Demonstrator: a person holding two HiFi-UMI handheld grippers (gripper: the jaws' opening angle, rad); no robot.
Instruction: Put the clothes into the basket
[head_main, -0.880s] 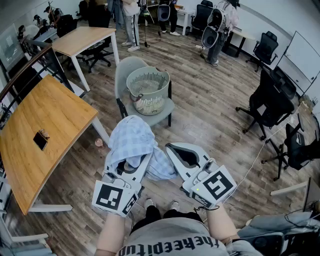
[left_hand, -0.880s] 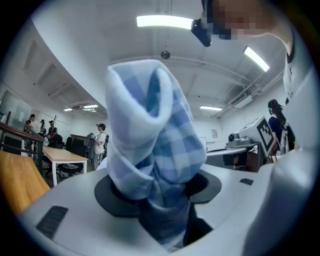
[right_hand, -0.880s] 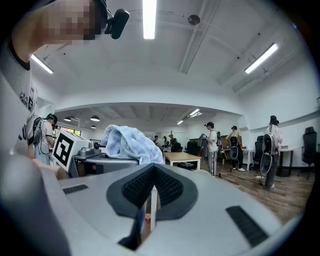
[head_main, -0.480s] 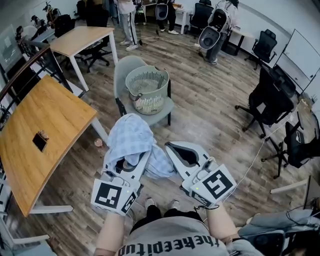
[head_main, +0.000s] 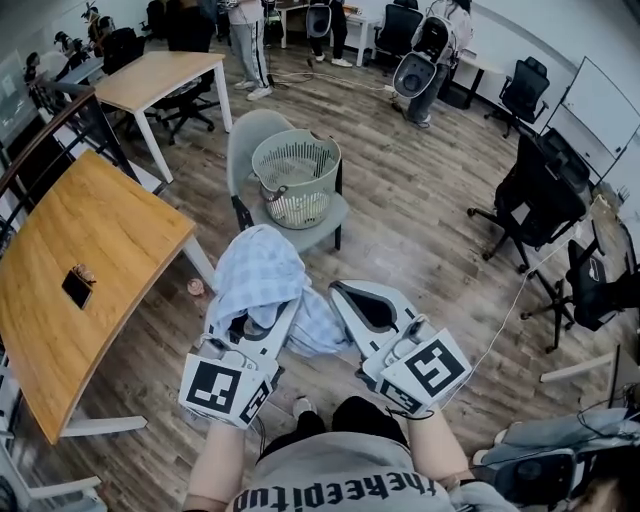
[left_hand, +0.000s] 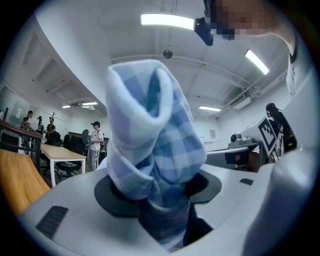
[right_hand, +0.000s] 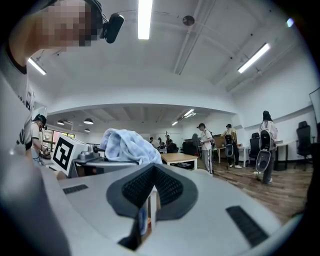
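A light blue checked garment (head_main: 262, 285) is bunched up between the jaws of my left gripper (head_main: 262, 318), which is shut on it. In the left gripper view the cloth (left_hand: 152, 145) rises out of the pads and fills the middle. My right gripper (head_main: 352, 297) is held beside it at the right, shut with nothing between its jaws; in the right gripper view its dark pads meet (right_hand: 149, 192), and the garment (right_hand: 127, 144) shows at the left. The pale green laundry basket (head_main: 295, 178) stands on a grey chair (head_main: 250, 140) ahead of both grippers.
A wooden table (head_main: 75, 270) with a small dark object on it lies to the left. Another table (head_main: 165, 78) stands behind it. Black office chairs (head_main: 535, 205) are at the right. Several people stand at the far end of the room. A cable runs across the wood floor at the right.
Both grippers and the garment keep their places relative to each other. The basket and chair have shifted only slightly in the head view.
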